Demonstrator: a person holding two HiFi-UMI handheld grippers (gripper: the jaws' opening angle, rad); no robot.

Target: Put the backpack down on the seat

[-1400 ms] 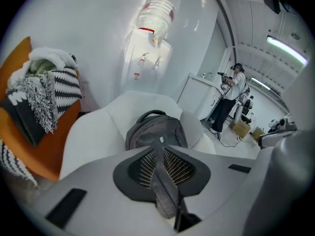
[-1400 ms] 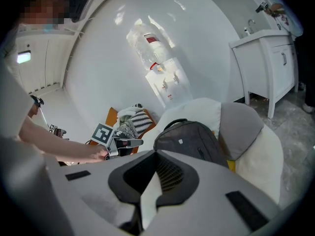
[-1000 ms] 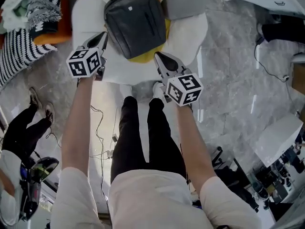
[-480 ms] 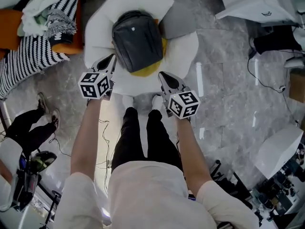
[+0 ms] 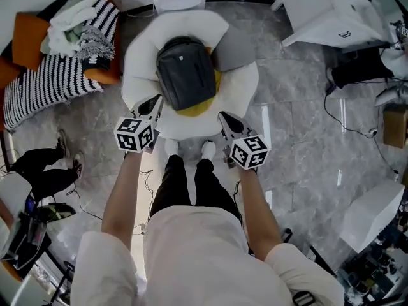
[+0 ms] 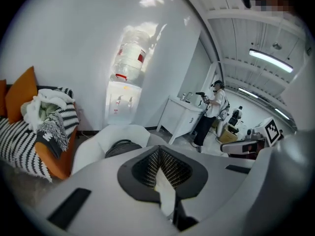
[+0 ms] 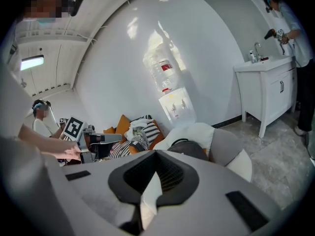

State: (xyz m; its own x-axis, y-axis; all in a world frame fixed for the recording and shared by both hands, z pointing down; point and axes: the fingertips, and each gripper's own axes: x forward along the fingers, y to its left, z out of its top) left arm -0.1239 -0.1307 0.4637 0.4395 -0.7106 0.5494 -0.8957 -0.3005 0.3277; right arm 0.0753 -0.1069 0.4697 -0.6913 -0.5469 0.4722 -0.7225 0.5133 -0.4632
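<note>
Jaws closed and empty on left gripper (image 5: 155,102) and right gripper (image 5: 225,116).
Backpack (image 5: 185,72) lies on seat (image 5: 141,59): placing looks done, only backing off remains.

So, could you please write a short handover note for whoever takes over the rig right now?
Left gripper: jaws shut, empty, in front of the seat's near edge.
Right gripper: jaws shut, empty, at the same edge.
Backpack: lies on the white seat, partly over a yellow cushion; neither gripper touches it.
Done: the backpack is down on the seat.
Left: nothing that I can see.
</note>
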